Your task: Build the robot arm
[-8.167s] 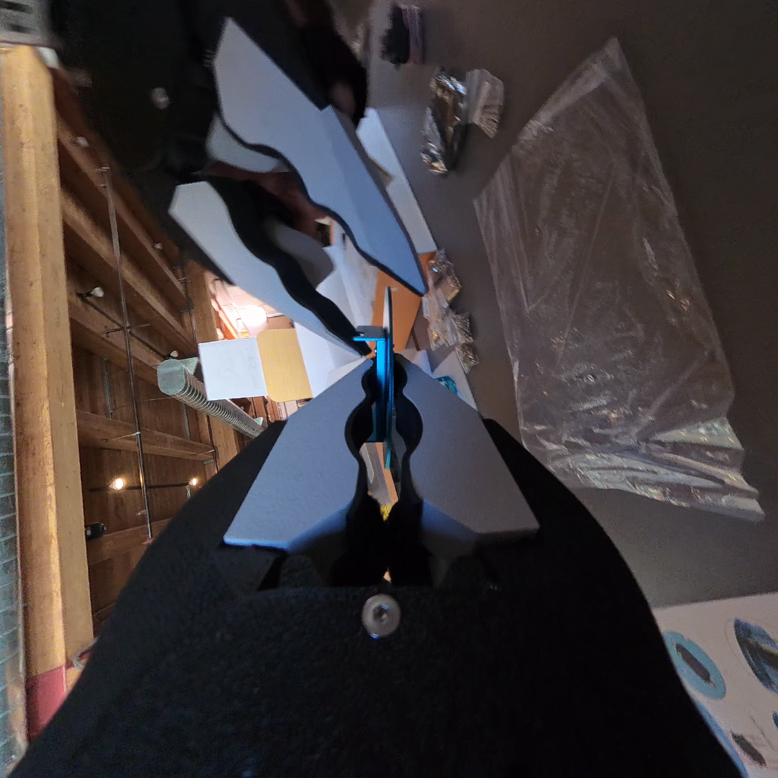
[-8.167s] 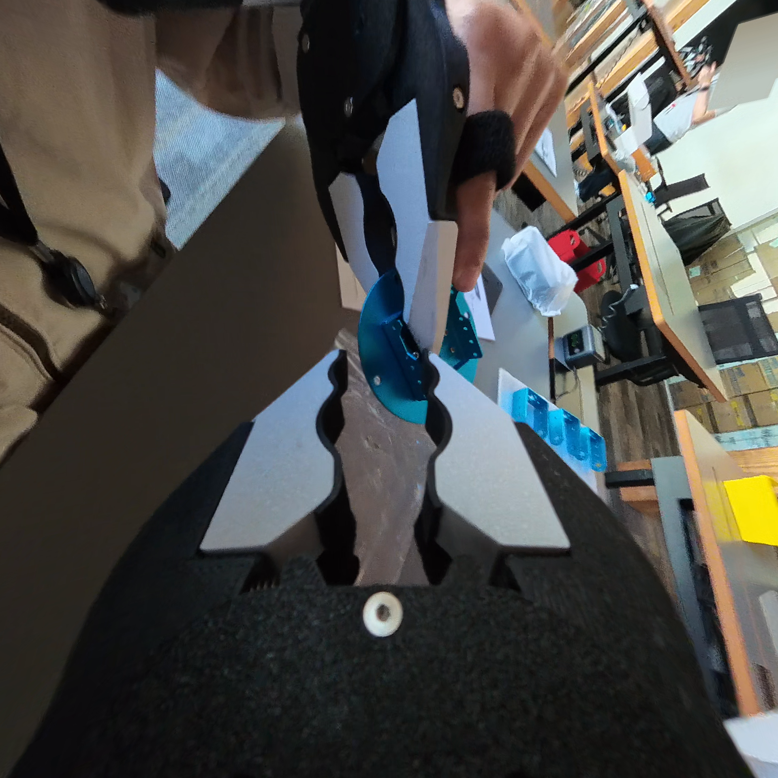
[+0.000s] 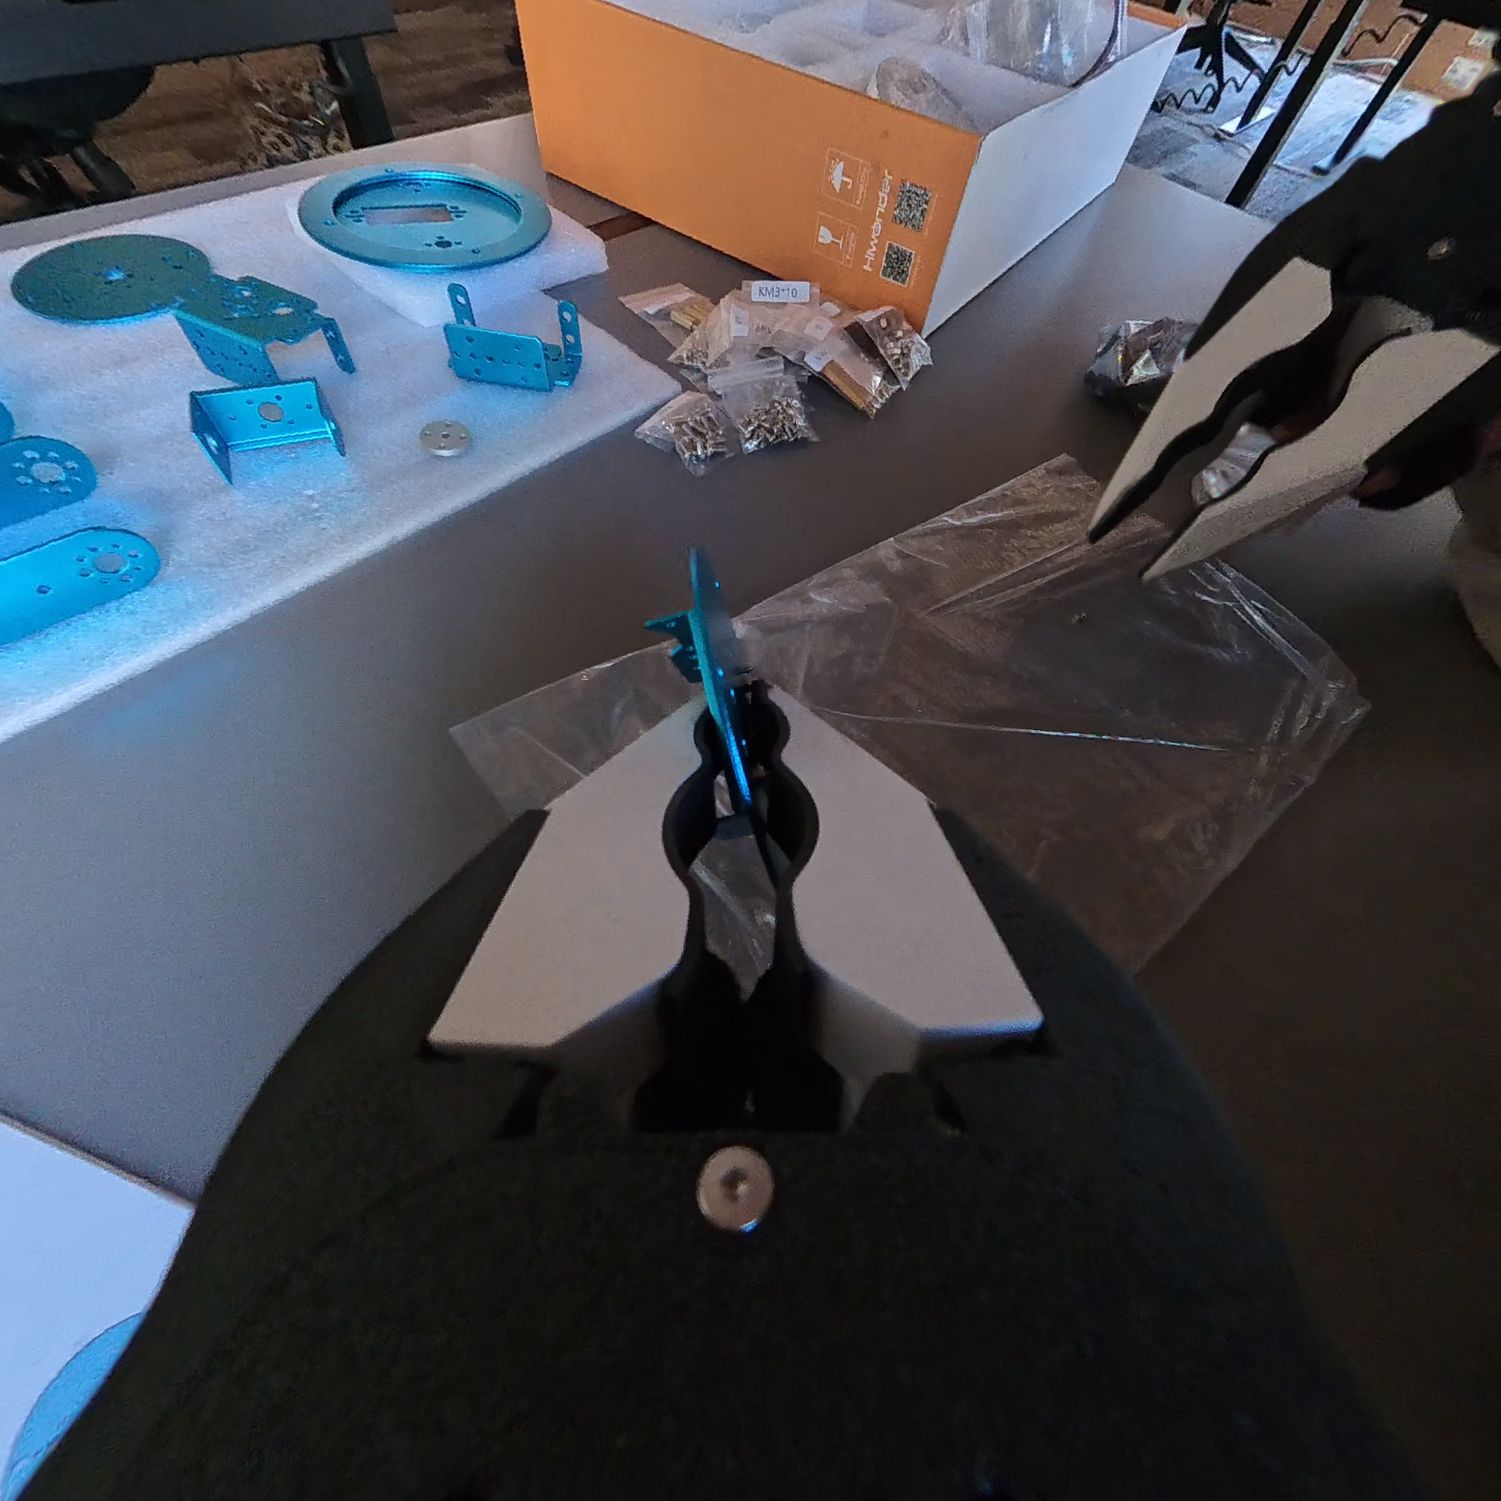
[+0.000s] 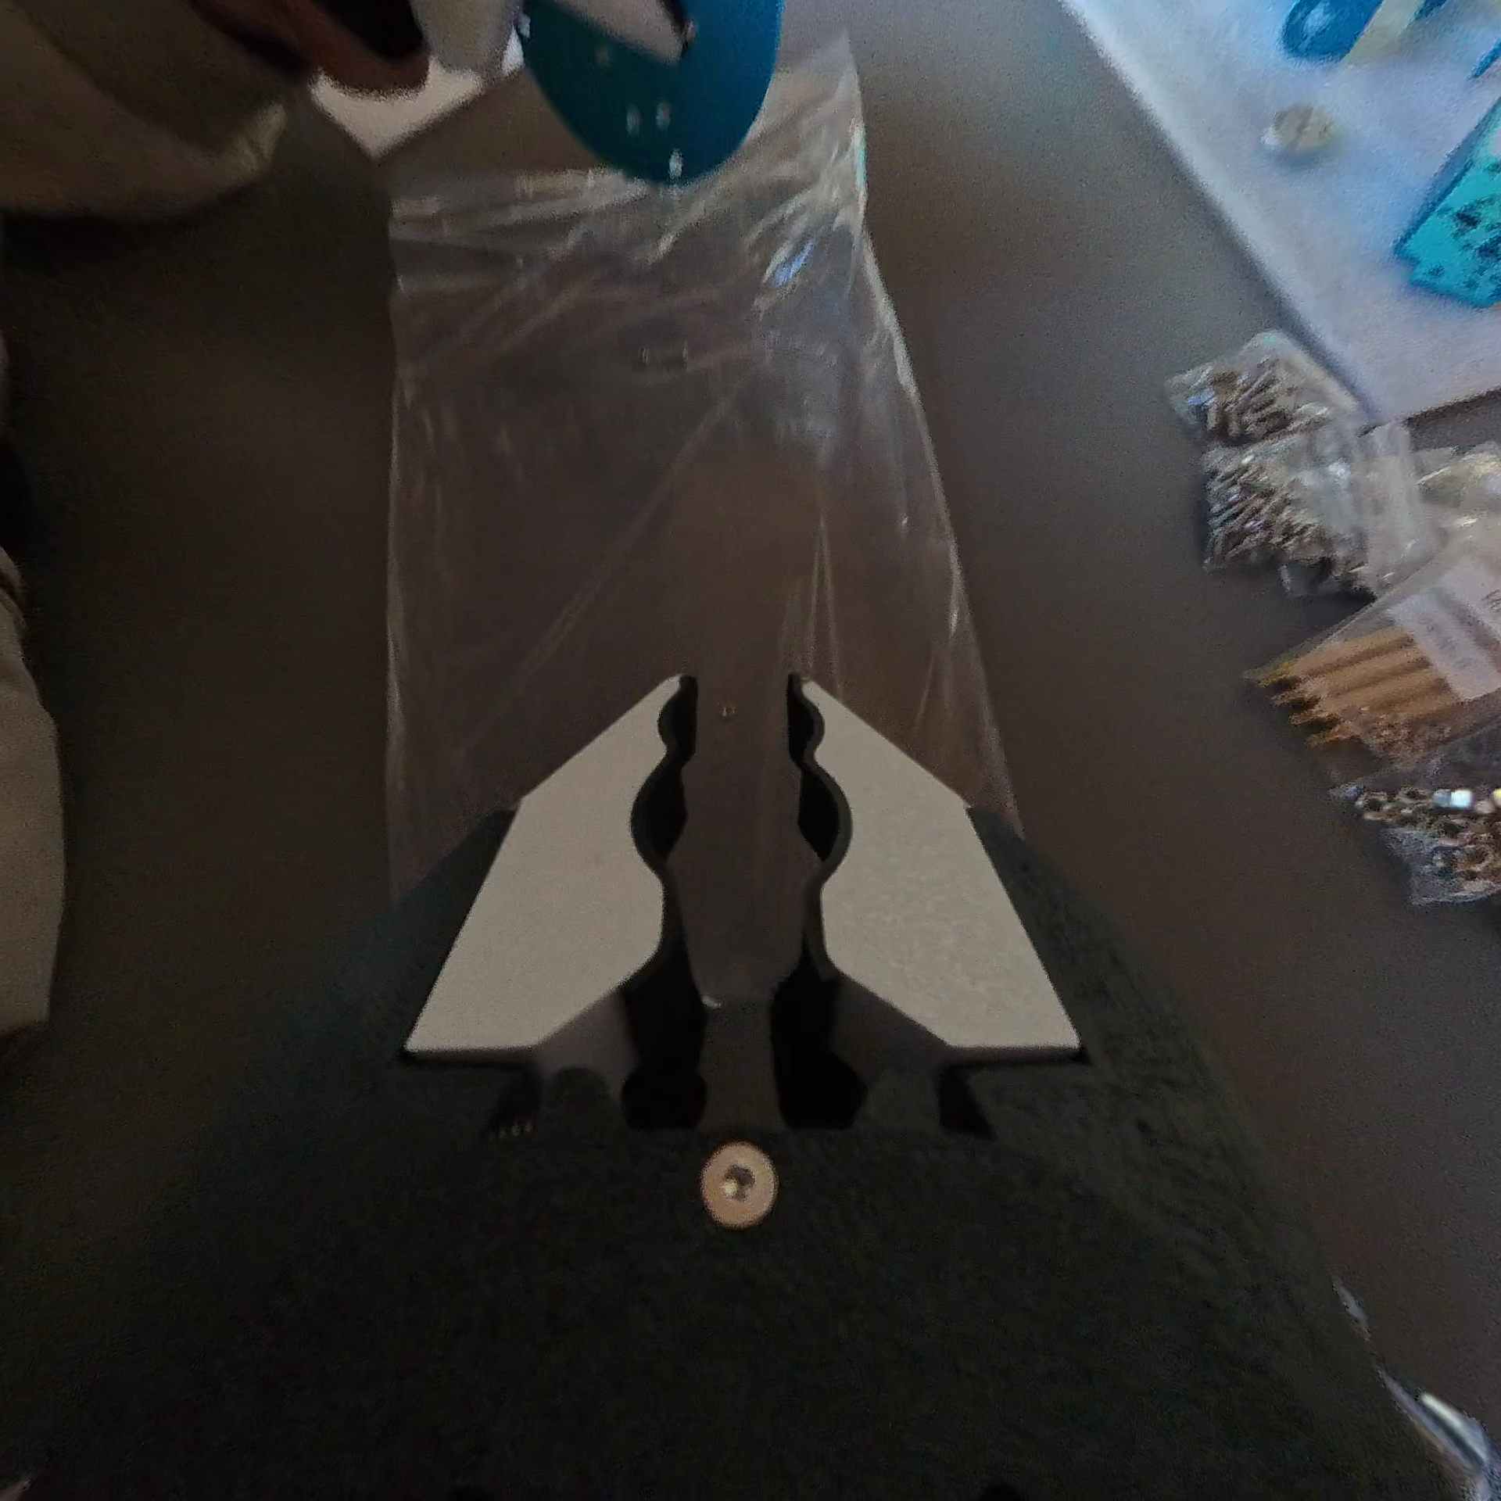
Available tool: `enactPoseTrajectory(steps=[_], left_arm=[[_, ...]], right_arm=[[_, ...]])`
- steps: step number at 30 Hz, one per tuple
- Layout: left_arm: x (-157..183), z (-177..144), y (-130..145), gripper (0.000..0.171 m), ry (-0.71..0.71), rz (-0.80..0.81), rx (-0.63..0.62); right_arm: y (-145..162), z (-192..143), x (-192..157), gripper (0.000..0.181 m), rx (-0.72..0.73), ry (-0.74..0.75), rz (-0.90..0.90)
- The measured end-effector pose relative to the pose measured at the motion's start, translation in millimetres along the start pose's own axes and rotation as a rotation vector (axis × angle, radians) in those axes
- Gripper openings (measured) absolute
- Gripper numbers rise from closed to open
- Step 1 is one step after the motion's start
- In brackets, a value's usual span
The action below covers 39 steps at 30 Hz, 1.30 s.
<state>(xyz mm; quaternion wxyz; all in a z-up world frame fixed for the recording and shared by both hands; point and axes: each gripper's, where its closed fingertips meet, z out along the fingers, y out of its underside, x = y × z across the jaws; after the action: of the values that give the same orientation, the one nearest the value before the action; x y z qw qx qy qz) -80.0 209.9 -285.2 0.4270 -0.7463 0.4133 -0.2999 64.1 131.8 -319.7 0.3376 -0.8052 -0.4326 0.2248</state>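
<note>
My left gripper (image 3: 735, 715) is shut on a blue metal disc with a small bracket (image 3: 711, 642), held edge-on above a clear plastic bag (image 3: 1056, 731) that lies flat on the grey table. The disc also shows at the top of the right wrist view (image 4: 650, 89). My right gripper (image 4: 741, 690) is open and empty, low over the near end of the bag (image 4: 650, 406), with a tiny screw (image 4: 728, 711) lying between its fingertips. The right gripper also shows in the left wrist view (image 3: 1137, 552), apart from the disc.
A white foam sheet (image 3: 244, 520) at left carries several blue brackets, discs and a ring (image 3: 422, 215). Small bags of screws (image 3: 763, 382) lie by an orange box (image 3: 731, 138). They also show in the right wrist view (image 4: 1299, 503). Some 15 centimetres of space lies between my two pairs of fingers.
Both grippers have turned down toward the table. The right gripper has drawn away from the disc and now hovers over the bag. The left still grips the disc.
</note>
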Motion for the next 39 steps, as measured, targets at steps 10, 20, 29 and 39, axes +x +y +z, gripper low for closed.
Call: enactPoseTrajectory(steps=[10,20,29,39], left_arm=[[19,6,3,0.003,0.055,0.029,-0.009],[41,11,8,0.003,0.114,0.055,-0.027],[47,14,9,0.003,0.122,0.066,-0.025],[65,15,6,0.003,0.238,-0.032,-0.008]], right_arm=[[18,16,-5,0.010,-0.119,0.012,-0.096],[18,22,-5,0.003,-0.110,0.035,-0.132],[14,22,-5,0.001,-0.102,0.046,-0.163],[-59,12,-22,0.000,0.285,0.127,-0.297]])
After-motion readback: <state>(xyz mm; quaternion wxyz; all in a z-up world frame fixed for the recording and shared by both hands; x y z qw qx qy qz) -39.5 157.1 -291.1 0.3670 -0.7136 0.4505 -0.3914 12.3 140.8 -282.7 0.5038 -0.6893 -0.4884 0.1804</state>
